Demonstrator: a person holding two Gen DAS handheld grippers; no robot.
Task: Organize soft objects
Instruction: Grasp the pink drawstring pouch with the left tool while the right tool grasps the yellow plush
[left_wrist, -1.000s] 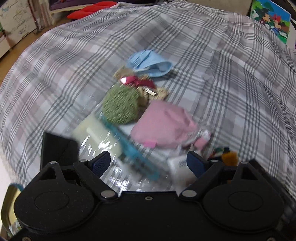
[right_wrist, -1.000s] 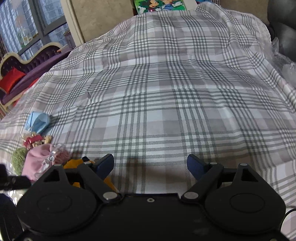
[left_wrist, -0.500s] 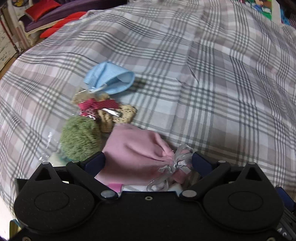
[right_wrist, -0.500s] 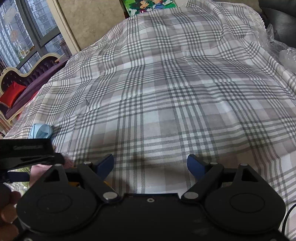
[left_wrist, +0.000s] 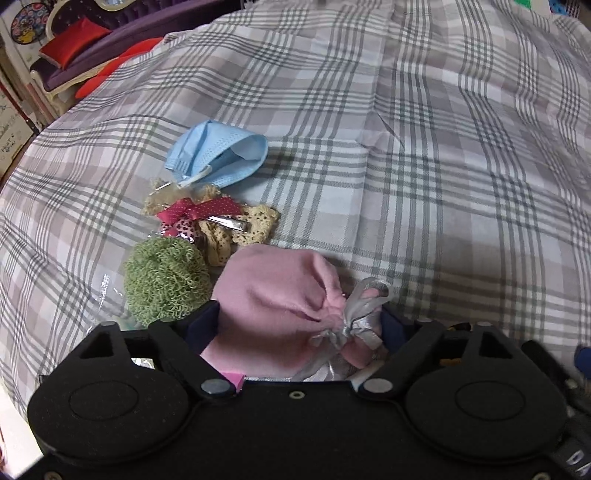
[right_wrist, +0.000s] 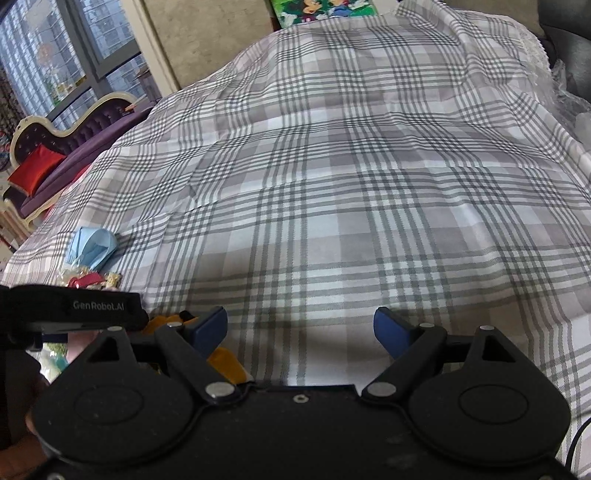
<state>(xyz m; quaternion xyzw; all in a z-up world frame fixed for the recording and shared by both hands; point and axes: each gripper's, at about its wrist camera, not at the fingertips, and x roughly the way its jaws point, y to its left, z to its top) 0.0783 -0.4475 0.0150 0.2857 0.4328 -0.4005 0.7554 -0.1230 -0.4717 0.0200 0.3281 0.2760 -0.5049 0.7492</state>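
Observation:
A pink drawstring pouch (left_wrist: 273, 299) with a silver ribbon (left_wrist: 360, 314) lies on the grey plaid cloth (left_wrist: 424, 184). My left gripper (left_wrist: 295, 325) straddles it, its jaws closing, and both blue pads meet the pouch's sides. Left of the pouch sits a green knitted puff (left_wrist: 164, 282). Behind it lie a beige lace bundle with a red bow (left_wrist: 210, 218) and a blue face mask (left_wrist: 218, 153). My right gripper (right_wrist: 301, 328) hovers open over bare cloth with nothing between its fingers. The mask (right_wrist: 92, 247) shows at far left there.
A yellow-orange soft item (right_wrist: 225, 363) lies under the right gripper's left finger. Clear plastic wrap (left_wrist: 103, 291) peeks out beside the puff. A purple sofa with a red cushion (left_wrist: 70, 40) stands past the cloth's left edge. The cloth (right_wrist: 369, 184) stretches far ahead.
The left gripper slid over the pile to the pink pouch and its jaws narrowed around it. Its black housing came into the right wrist view's left side. The right gripper stayed put.

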